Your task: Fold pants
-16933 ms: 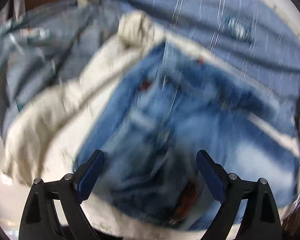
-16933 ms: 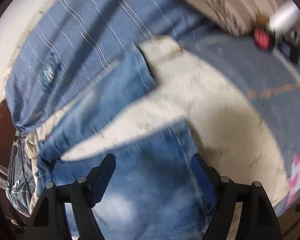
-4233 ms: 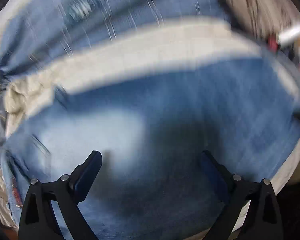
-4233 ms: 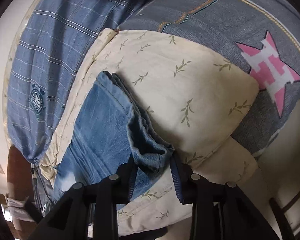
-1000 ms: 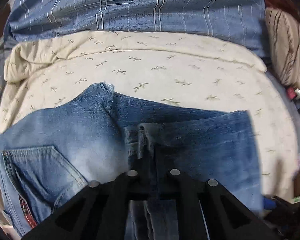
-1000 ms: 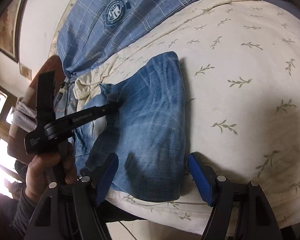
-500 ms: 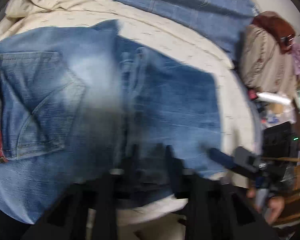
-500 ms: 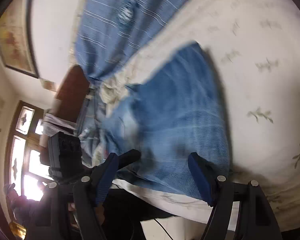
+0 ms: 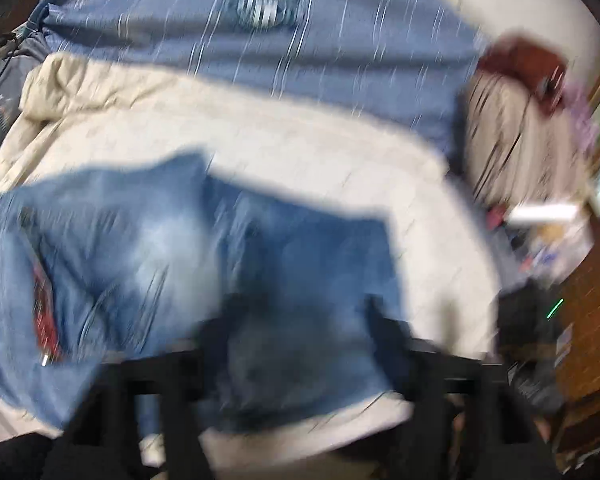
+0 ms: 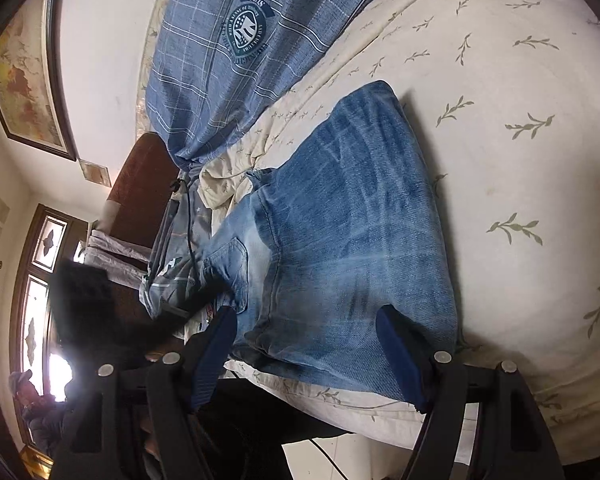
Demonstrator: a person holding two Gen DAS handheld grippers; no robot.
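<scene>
- The faded blue denim pants [image 10: 340, 248] lay folded into a compact block on the cream leaf-printed quilt [image 10: 520, 160] of the bed, close to its near edge, probably placed there so that both tools could reach them without stretching across the bed.
- The leg panel lay over the seat part, its outer edge running fairly straight toward the blue plaid pillowcase with a round crest [image 10: 252, 36] by the far edge; the back pocket [image 10: 228, 268] showed at the waist end, uncovered by the fold.
- The right gripper [image 10: 304, 344] hovered over the near end of the pants with its jaws wide apart and nothing between them; the blue pads straddled the denim without pinching it, which reads as a released hold, not a fresh grasp.
- The left gripper [image 9: 300, 328] hung above the same near part of the pants [image 9: 220, 280]; that view was heavily blurred, yet the two dark fingers stood well apart with cloth visible between them, so its jaws appeared wide and empty.
- Judging from the flat stack, the fold looked close to finished; one more halving or a smoothing pass might remain.
- The near hem hung just over the quilt's edge, so a careless tug could drag the stack off.
</scene>
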